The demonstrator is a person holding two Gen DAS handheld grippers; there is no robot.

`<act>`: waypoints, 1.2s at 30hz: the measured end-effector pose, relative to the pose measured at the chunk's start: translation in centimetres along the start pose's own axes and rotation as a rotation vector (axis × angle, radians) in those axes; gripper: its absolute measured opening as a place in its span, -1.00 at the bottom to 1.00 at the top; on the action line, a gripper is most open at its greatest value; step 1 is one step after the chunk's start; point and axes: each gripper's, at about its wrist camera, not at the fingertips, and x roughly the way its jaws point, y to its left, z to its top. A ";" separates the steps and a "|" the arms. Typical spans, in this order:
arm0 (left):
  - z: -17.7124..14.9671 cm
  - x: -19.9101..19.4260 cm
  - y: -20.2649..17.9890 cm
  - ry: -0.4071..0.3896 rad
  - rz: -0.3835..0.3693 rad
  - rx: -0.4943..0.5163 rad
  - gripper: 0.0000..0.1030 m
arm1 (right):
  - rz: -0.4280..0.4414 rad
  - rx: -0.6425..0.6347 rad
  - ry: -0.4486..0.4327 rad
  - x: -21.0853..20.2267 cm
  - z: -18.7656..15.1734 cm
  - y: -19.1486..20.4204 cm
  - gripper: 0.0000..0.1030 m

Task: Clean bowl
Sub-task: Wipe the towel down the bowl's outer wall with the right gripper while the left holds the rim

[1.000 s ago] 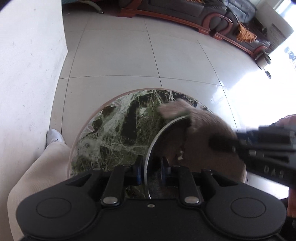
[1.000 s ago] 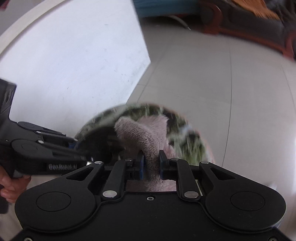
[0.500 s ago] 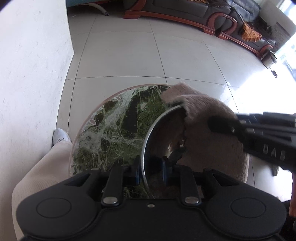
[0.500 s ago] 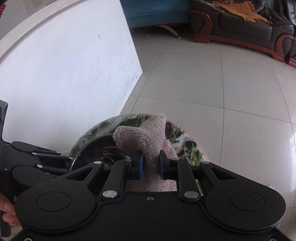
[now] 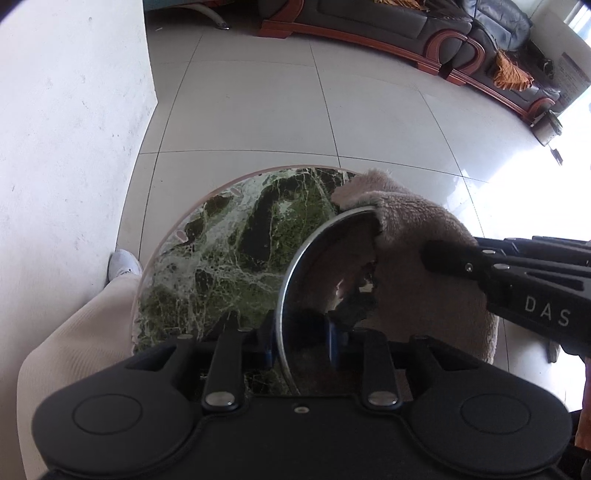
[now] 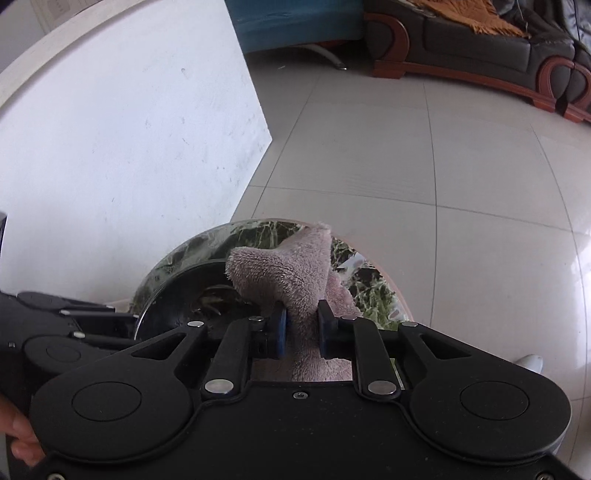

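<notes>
My left gripper [image 5: 301,341] is shut on the rim of a shiny steel bowl [image 5: 325,266], held tilted on edge above the green marble table [image 5: 229,251]. My right gripper [image 6: 302,326] is shut on a pinkish-brown fluffy cloth [image 6: 288,273], which lies against the bowl [image 6: 181,299] and drapes over its far rim. In the left wrist view the cloth [image 5: 413,236] covers the bowl's right side, with the right gripper's fingers [image 5: 454,254] pressed into it.
The small round marble table's edge [image 5: 177,236] is close on all sides. A white wall [image 5: 66,129] stands at left. My leg and white shoe [image 5: 122,264] are by the table. A dark sofa [image 5: 424,29] stands at the back across the tiled floor.
The right gripper with the cloth has shifted slightly along the bowl's rim. The left gripper keeps its hold on the bowl, which has moved little.
</notes>
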 end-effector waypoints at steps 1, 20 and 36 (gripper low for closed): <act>0.0 0.0 0.0 0.000 -0.004 -0.005 -0.52 | -0.006 0.002 0.012 0.0 -0.5 -0.1 -0.70; 0.2 -0.4 -0.2 0.005 0.015 0.012 -0.50 | -0.037 -0.014 0.044 0.5 -1.0 1.1 -0.67; 2.2 -3.5 -1.4 -0.082 0.016 0.198 -0.54 | -0.023 -0.056 0.036 0.0 -2.6 1.6 -0.67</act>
